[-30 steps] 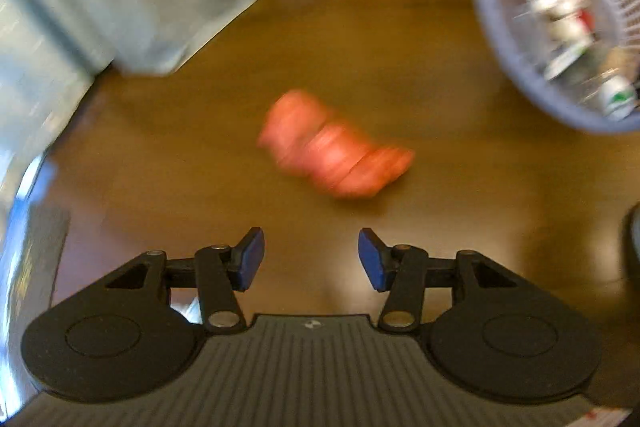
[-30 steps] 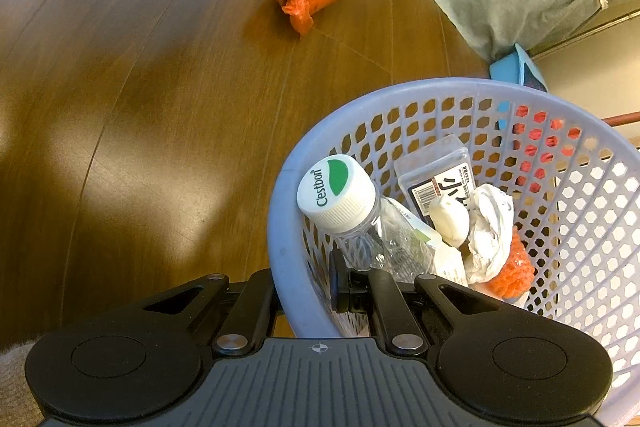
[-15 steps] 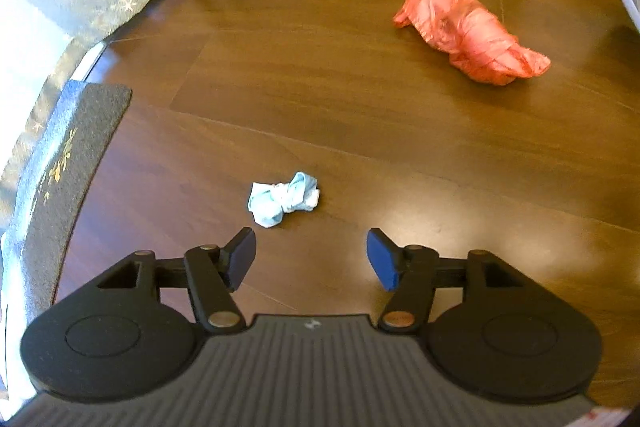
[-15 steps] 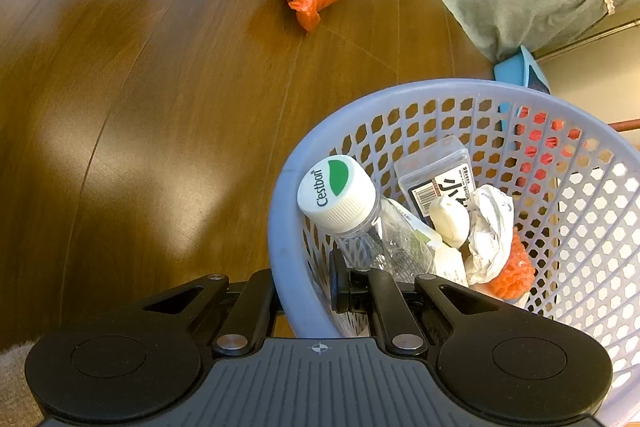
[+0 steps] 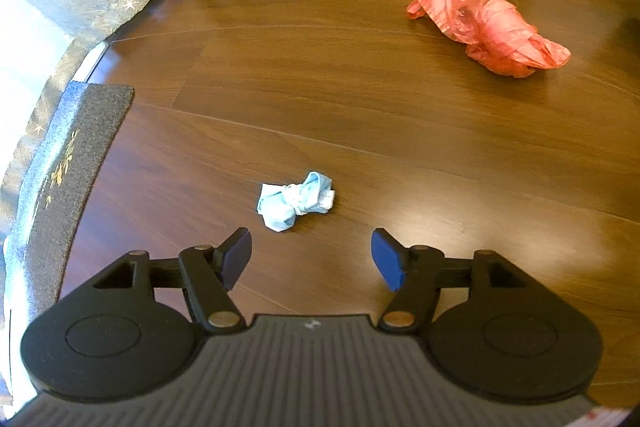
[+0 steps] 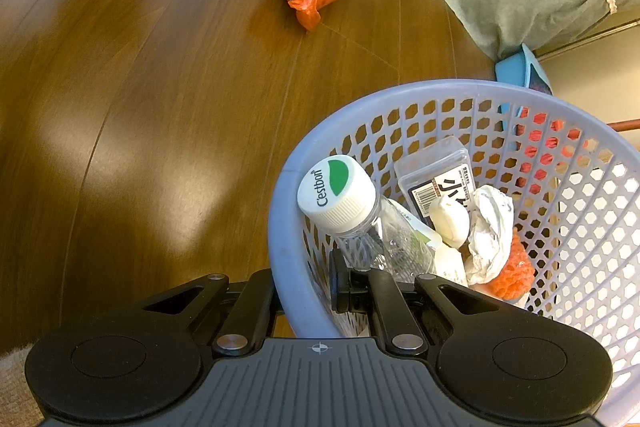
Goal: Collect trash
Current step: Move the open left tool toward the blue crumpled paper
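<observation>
Trash on the wooden floor [image 5: 320, 75] counts two pieces from my left camera: one crumpled light-blue wad [image 5: 295, 200] just ahead of my left gripper [image 5: 311, 254], and one orange plastic bag [image 5: 486, 23] well beyond it to the right. My left jaws have just been opening and stand wide with nothing between them, the wad lying ahead of the pads. My right gripper [image 6: 304, 279] has its jaws clamped on the rim of one lavender basket [image 6: 420, 95]. Inside I count one clear bottle [image 6: 360, 223] with a white cap, one barcoded plastic packet [image 6: 436, 175], one crumpled white paper [image 6: 490, 227] and one orange scrap [image 6: 516, 271].
</observation>
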### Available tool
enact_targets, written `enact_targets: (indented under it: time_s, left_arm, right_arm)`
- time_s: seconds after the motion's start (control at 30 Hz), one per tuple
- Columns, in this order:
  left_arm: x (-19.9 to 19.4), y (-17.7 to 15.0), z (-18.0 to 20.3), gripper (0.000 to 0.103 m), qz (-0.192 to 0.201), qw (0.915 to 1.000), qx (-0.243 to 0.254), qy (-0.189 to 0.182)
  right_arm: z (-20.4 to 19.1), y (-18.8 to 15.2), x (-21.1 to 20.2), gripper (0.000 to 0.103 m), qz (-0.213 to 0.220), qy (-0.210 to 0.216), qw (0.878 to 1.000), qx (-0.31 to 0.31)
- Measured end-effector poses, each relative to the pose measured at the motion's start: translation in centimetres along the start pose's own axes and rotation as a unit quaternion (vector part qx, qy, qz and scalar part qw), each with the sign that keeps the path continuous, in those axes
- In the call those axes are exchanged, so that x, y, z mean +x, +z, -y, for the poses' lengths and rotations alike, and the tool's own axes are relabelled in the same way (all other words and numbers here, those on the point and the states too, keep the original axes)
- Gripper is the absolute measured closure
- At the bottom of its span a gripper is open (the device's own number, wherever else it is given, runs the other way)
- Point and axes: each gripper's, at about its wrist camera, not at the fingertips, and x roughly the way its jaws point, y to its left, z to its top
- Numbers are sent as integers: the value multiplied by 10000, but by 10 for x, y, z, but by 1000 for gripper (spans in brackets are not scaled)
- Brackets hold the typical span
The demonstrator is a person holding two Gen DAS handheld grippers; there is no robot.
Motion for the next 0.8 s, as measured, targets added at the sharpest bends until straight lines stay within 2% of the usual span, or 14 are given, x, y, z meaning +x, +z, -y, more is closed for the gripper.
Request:
enact_targets:
  time_s: [0.37,0.8]
  left_arm:
    - [9,5,-3,36,39,9996,266,89]
    - [48,9,-15,36,33,9950,960,292]
  right_arm:
    - [0,0,1,98,-8,4,10000,-35]
    - [5,-2,2,98,-30,29,9999,-103]
